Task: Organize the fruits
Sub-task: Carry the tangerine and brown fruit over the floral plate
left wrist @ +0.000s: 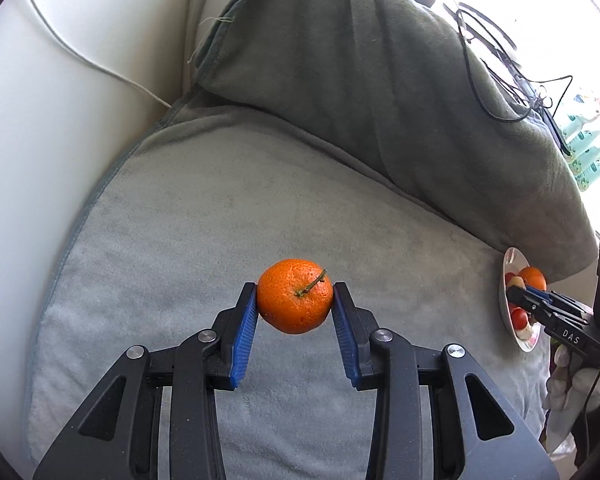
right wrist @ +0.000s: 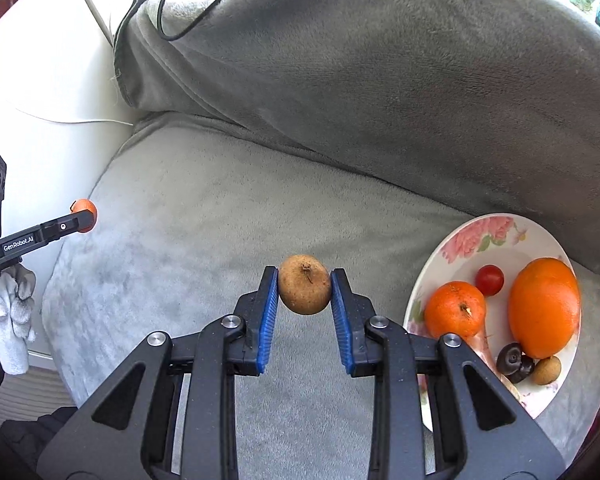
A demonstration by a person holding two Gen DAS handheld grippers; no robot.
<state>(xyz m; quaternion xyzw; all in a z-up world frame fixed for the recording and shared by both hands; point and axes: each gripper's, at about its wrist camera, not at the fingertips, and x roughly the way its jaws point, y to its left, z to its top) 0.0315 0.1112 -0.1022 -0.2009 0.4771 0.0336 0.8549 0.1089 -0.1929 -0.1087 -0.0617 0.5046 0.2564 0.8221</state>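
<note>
My left gripper is shut on a small tangerine with a green stem, held above the grey blanket. My right gripper is shut on a small brown round fruit, also lifted off the blanket. To its right lies a flowered white plate with a tangerine, a large orange, a cherry tomato, a dark fruit and a small brown fruit. In the left wrist view the plate sits at the far right, with the right gripper over it.
A grey blanket covers the sofa seat and the back cushion. Black cables lie on the cushion top. A white cord crosses the cream sofa arm. A white-gloved hand holds the left gripper's handle.
</note>
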